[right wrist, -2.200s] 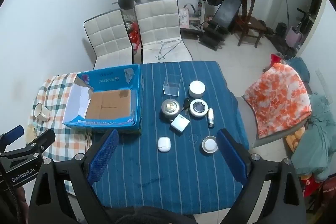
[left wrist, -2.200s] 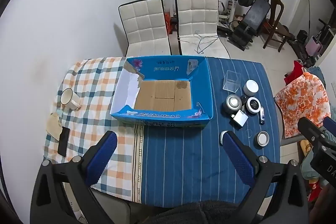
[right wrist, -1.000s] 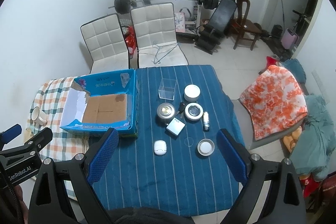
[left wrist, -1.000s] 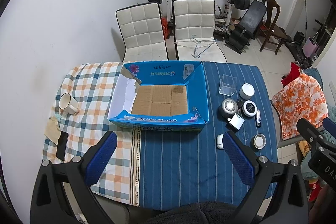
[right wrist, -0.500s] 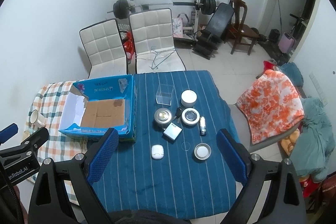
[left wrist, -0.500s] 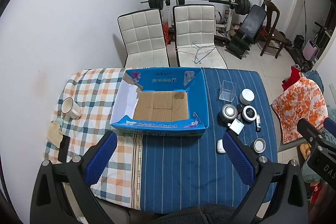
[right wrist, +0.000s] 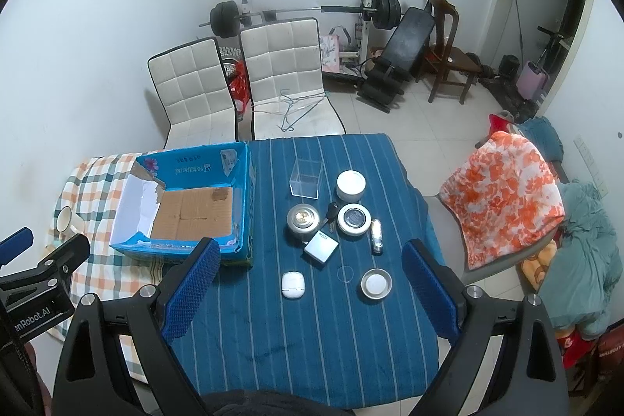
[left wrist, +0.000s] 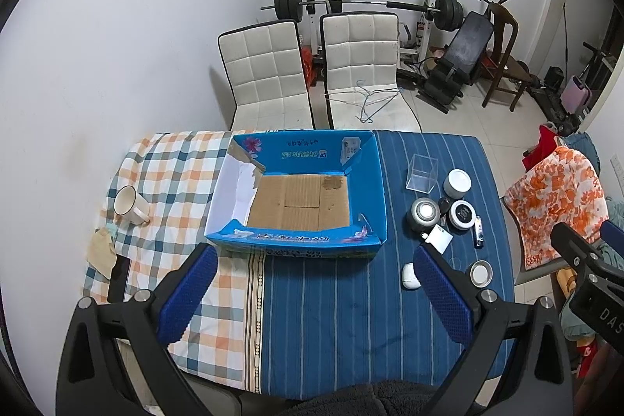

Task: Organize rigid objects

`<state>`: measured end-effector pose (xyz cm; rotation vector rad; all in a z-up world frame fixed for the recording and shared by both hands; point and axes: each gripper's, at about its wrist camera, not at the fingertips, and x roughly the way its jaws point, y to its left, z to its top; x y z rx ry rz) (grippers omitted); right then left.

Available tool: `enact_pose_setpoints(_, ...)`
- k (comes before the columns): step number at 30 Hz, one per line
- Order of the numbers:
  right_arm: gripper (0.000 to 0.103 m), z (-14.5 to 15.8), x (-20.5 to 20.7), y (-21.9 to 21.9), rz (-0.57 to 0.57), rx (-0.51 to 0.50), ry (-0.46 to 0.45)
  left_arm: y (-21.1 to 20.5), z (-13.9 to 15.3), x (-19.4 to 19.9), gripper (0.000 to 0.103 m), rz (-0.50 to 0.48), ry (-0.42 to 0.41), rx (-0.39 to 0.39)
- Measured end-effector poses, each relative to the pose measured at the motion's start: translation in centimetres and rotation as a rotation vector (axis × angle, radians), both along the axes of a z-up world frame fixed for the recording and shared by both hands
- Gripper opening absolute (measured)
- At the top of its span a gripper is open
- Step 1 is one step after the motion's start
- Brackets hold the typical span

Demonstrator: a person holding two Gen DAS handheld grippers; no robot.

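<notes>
An empty blue cardboard box (left wrist: 362, 190) (right wrist: 243, 190) sits open at the table's middle. To its right lie small objects on the blue striped cloth: a clear plastic cube (right wrist: 306, 177), a white jar (right wrist: 351, 185), a silver round tin (right wrist: 302, 218), a black-topped round tin (right wrist: 353, 219), a flat silver box (right wrist: 321, 246), a white case (right wrist: 293, 284), a small round dish (right wrist: 376, 284) and a lighter (right wrist: 376, 241). My left gripper (left wrist: 312, 295) is open and empty, high above the near table edge. My right gripper (right wrist: 312, 293) is open and empty, above the objects.
A white mug (left wrist: 130, 205), a phone (left wrist: 119, 277) and a scrap of paper lie on the checked cloth at the left. Two white chairs (left wrist: 265, 80) stand behind the table. A chair with an orange floral cloth (right wrist: 503, 190) stands at the right. Gym gear lines the back wall.
Both grippers have risen and pulled back from the table, so the table looks smaller. Both stay open. Nothing on the table has moved.
</notes>
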<state>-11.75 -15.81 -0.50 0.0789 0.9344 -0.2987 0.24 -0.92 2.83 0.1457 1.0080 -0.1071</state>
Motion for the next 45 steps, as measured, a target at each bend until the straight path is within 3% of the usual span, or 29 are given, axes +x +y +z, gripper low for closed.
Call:
enact_pose_setpoints(24, 0.096, 0.5, 0.5, 0.4, 0.003, 0.01, -0.001, -0.1, 0.0, -0.1, 0.103, 0.004, 0.002, 0.006)
enact_pose_setpoints(32, 0.096, -1.6, 2.7, -3.5, -0.047, 0.075, 0.026, -3.3, -1.1, 3.2, 0.103, -0.034, 0.017, -0.013)
enact_pose_setpoints(39, 0.096, -5.9, 10.6, -11.4, -0.129, 0.105, 0.069, -10.8, -6.6, 12.0, 0.103, -0.124, 0.089, -0.034)
enact_pose_setpoints(42, 0.096, -10.1, 16.0, -15.6, -0.144, 0.133, 0.126, -14.4, -11.5, 17.1, 0.103, -0.14, 0.165, 0.008)
enact_pose_setpoints(45, 0.096, -16.4, 21.9, -20.0, -0.165, 0.182, 0.204, -17.6, -16.8, 21.7, 0.103, -0.128, 0.243, 0.053)
